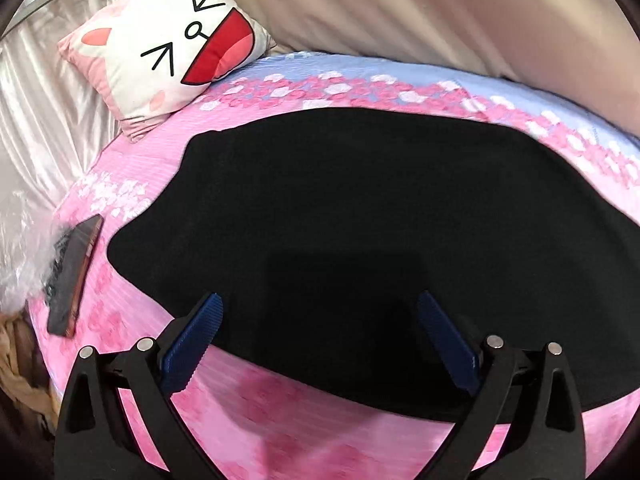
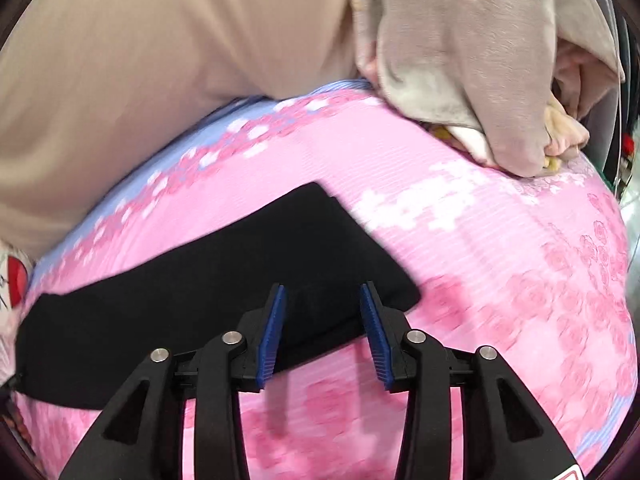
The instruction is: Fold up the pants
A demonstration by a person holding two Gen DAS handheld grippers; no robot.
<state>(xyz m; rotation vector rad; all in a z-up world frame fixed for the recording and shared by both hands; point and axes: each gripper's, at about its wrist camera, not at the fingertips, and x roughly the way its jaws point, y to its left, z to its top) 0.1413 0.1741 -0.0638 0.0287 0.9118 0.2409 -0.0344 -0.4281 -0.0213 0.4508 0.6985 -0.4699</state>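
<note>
Looking along our left gripper (image 1: 320,304), we see its blue ribbed pads (image 1: 192,344) spread wide with nothing between them, hovering over the near edge of the black pants (image 1: 360,220). At the far left of that view lies crinkled clear plastic (image 1: 16,264) at the bed's edge, and just beside it a dark phone (image 1: 74,276) lies on the pink flowered bedsheet (image 1: 280,432). Further back on the left, a cushion with a cartoon face (image 1: 168,52) leans at the bed's head, with shiny pale fabric (image 1: 44,112) behind it. The pants lie flat across the middle of the sheet, taking up most of the view, and a beige cloth surface (image 1: 440,12) rises behind the bed's far side.

In the right wrist view, the pants (image 2: 200,280) stretch from the left edge toward the centre, ending in a squared end. Our right gripper (image 2: 322,304) hangs over that end with its fingers (image 2: 272,336) narrowly apart; they are not pressing on the cloth and hold nothing. To the right, the sheet (image 2: 500,260) is bare, and at the upper right a heap of pale clothing (image 2: 480,60) sits on the bed's far corner.
</note>
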